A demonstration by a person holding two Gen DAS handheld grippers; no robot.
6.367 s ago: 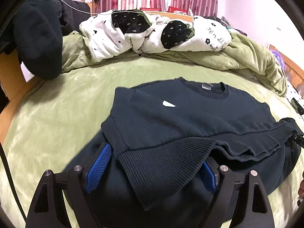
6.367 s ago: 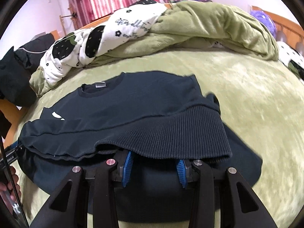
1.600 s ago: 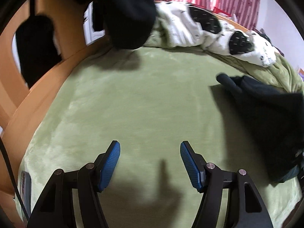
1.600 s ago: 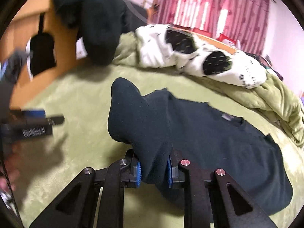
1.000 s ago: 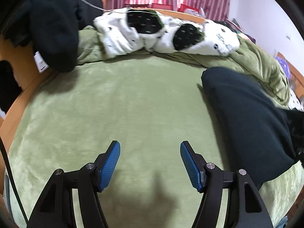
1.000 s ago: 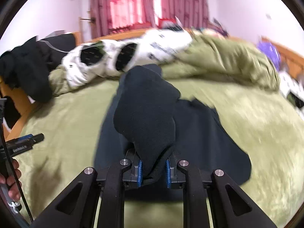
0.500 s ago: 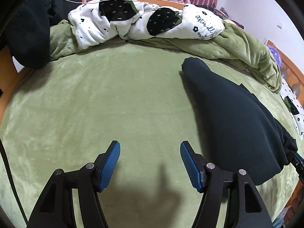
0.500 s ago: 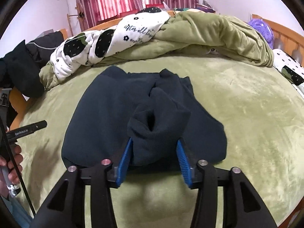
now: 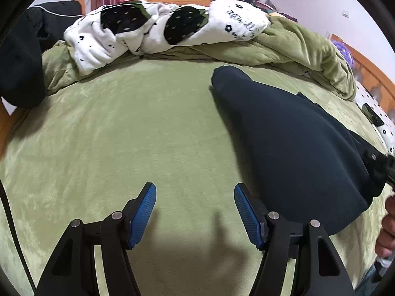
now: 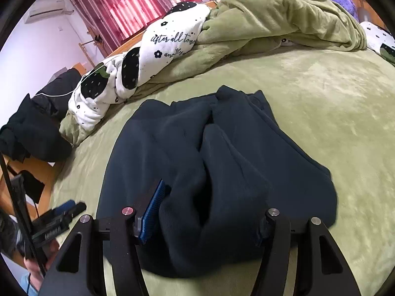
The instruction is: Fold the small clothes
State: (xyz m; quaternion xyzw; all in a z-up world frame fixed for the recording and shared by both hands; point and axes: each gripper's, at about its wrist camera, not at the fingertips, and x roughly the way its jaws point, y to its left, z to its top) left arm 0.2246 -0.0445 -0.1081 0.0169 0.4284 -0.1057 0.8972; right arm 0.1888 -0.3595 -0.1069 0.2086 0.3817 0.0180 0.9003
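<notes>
So: dark sweater (image 10: 217, 167) lies folded into a compact bundle on the green bed (image 10: 333, 103), near the front edge, directly ahead of the right gripper (image 10: 209, 212). Its fingers are spread wide, one either side of the near hump of fabric; whether the pads touch the cloth I can't tell, but they aren't pinching it. Right pad is mostly hidden behind the cloth. Reads as a release: the bundle sits on its own, nothing holding it up.

Left gripper (image 9: 195, 212) hovers over bare bed to the left of the sweater (image 9: 291, 153), fingers apart, nothing between them. Probably parked there to stay clear of the fold while the right side does the work. The sweater's near left edge lies just beside its right finger.

Fold state, my read: mostly done. Top layer has a central crease and a lumpy hump at the near end, so it may want flattening or one more tuck.

Pushed to the far side of the bed, well apart from the sweater: a white spotted blanket (image 9: 160, 27), a bunched green duvet (image 10: 284, 17), dark clothes (image 10: 32, 128) heaped at the left edge.

Containers: none in view. No basket, box or drawer, so nothing to report on contents.
</notes>
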